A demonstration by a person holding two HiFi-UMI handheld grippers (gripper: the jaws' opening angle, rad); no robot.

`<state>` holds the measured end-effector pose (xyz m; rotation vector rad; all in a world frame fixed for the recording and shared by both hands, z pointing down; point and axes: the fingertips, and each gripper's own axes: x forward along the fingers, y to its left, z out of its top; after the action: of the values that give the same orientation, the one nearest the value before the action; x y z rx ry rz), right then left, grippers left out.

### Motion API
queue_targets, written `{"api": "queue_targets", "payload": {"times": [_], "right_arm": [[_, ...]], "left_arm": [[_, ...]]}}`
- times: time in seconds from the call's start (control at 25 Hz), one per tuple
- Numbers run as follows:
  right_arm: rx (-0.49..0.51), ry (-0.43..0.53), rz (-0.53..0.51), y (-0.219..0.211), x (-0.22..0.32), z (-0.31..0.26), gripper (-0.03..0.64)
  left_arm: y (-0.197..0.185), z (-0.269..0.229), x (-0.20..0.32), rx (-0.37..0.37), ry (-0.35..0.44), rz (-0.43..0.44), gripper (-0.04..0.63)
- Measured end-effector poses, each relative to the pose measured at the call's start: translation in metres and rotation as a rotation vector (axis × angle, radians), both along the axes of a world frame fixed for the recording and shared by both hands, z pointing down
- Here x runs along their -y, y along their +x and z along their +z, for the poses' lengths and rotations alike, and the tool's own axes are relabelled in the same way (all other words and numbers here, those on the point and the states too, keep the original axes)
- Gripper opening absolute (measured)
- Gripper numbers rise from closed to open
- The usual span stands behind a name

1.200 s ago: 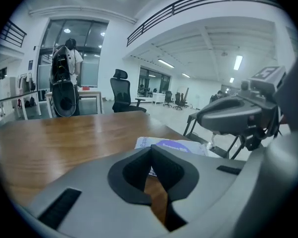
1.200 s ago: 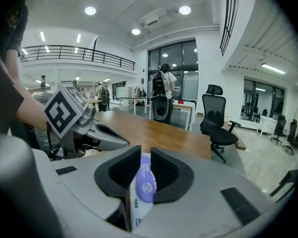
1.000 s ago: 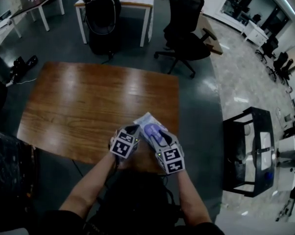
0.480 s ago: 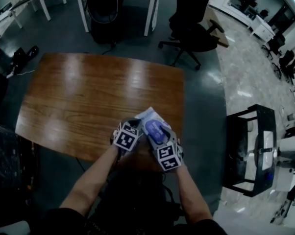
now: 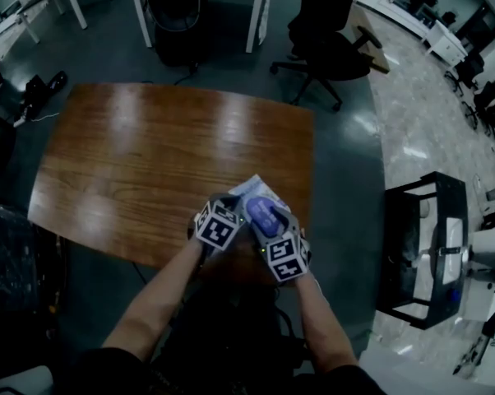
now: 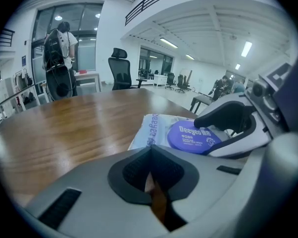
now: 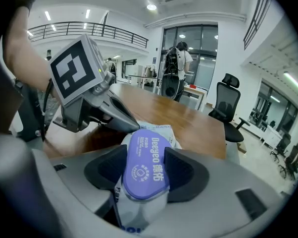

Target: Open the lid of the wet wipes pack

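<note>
Grey claws [image 6: 150, 155], black pads [image 6: 131, 175], marker cubes [image 7: 77, 71]

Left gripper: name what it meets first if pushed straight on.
Probably the near edge of the wet wipes pack; depth is unclear, so the left gripper might touch the table beside it first.

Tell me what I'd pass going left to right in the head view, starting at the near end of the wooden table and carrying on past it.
left gripper → wet wipes pack → black metal stand on the floor beside the table
</note>
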<state>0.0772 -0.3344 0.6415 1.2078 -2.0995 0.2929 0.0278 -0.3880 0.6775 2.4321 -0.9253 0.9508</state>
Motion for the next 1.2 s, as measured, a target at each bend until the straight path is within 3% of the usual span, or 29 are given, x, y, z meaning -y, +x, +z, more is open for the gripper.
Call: {"api": "queue_targets", "payload": {"times": [0.28, 0.44, 0.84, 0.96, 1.2], "right_arm": [[0.088, -0.052, 0.000, 0.001, 0.002, -0.001, 0.233], [0.138, -0.082, -0.003, 0.002, 0.002, -0.003, 0.229], [0.280, -0.166, -0.019, 0.008, 0.005, -0.008, 0.224], [0.276, -0.169, -0.035, 0.009, 0.003, -0.012, 0.213], [0.206, -0.091, -0.075, 0.010, 0.004, -0.035, 0.130]], "left_arm": [[-0.004, 0.005, 0.001, 0.044, -0.034, -0.004, 0.005], [0.005, -0.001, -0.004, 0.011, -0.059, 0.020, 0.005], [0.005, 0.000, -0.004, 0.038, -0.054, 0.026, 0.005], [0.005, 0.002, -0.004, 0.041, -0.059, 0.024, 0.005], [0.006, 0.002, -0.006, 0.028, -0.078, 0.020, 0.005]]}}
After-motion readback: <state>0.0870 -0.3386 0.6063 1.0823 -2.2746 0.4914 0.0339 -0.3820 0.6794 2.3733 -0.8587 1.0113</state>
